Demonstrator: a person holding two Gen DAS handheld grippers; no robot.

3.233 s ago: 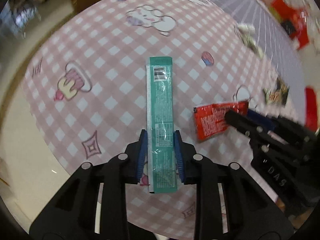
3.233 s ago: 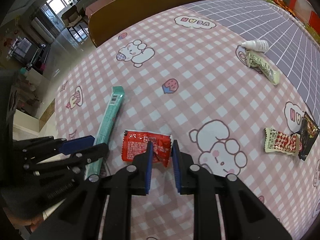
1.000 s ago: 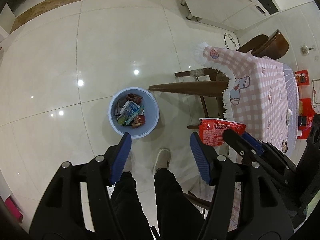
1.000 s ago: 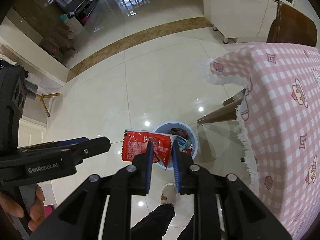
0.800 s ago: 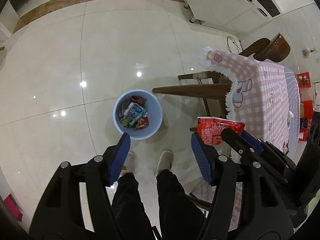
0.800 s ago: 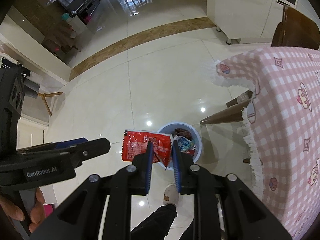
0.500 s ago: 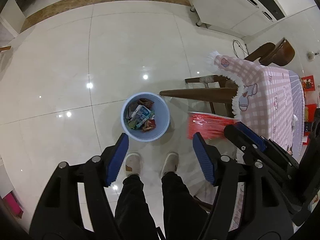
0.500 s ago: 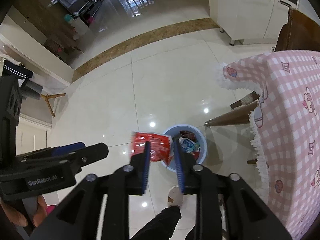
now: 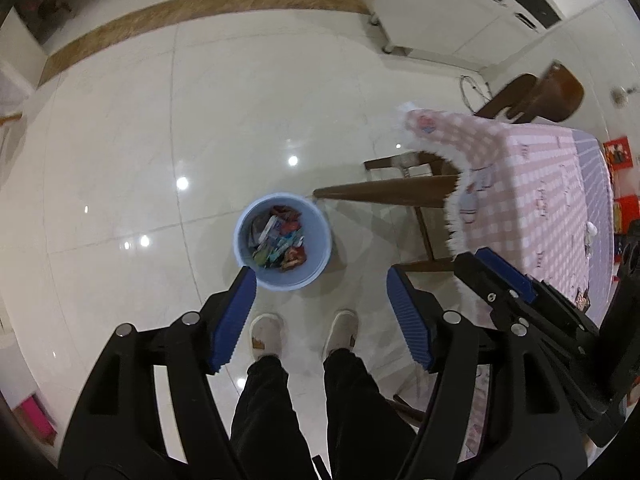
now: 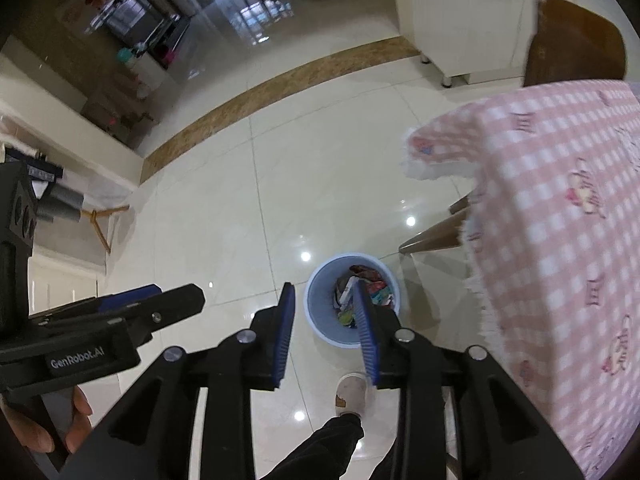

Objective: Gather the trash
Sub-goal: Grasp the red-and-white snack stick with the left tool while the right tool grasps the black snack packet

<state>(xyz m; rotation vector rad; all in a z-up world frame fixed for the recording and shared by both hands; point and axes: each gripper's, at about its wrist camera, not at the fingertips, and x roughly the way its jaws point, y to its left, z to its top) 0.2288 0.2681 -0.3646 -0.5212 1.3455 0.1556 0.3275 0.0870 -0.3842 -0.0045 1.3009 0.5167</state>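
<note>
A pale blue bin (image 9: 289, 282) stands on the tiled floor and holds several wrappers (image 9: 276, 240). My left gripper (image 9: 320, 280) hangs above its near rim, jaws wide open with nothing between them. In the left wrist view my right gripper (image 9: 476, 256) reaches in from the right, also empty. From the right wrist the bin (image 10: 313, 304) lies just beyond my right gripper (image 10: 323, 288), whose jaws stand apart with only floor and bin showing through the gap. My left gripper (image 10: 180, 294) juts in from the left, a hand (image 10: 60, 428) on its handle.
A table under a pink checked cloth (image 9: 540, 200) fills the right side, with a brown chair (image 9: 384, 194) tucked beside the bin. The person's feet (image 9: 266, 332) stand just in front of the bin. White cabinets (image 9: 440, 12) line the far wall.
The red packet that my right gripper held has slipped out and is gone from its jaws, which have spread apart. Both grippers have lifted slightly over the bin.
</note>
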